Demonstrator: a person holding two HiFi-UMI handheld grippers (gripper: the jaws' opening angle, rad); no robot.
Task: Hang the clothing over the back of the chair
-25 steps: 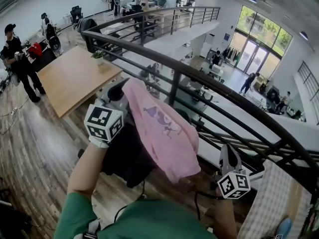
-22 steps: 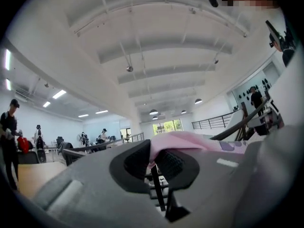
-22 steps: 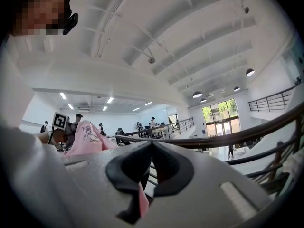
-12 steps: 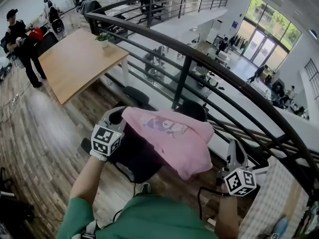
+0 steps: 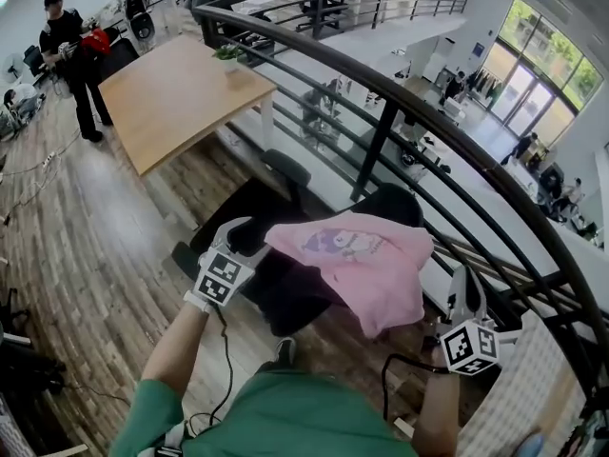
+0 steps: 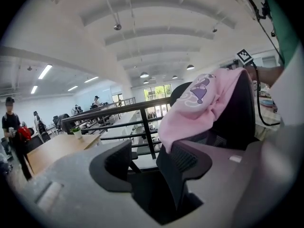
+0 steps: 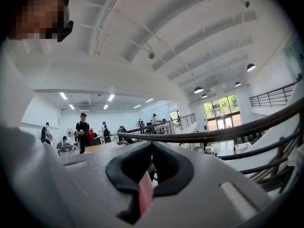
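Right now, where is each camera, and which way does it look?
Head view: on the person's head, looking down at the shirt on the chair; arms, left gripper and right gripper show.
Left gripper view: on the left gripper, looking along its opening, empty jaws at the shirt and chair; the right arm shows.
Right gripper view: on the right gripper, looking level over the railing; its shut jaws and the person's head show.
Shared: head and left gripper views both see the shirt.

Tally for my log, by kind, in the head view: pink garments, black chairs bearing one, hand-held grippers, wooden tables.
Pink printed garment: 1
Black office chair under it: 1
Hand-held two-jaw grippers: 2 (left gripper, jaws opening, no cloth between them; right gripper)
Light wooden table: 1
Total: 5
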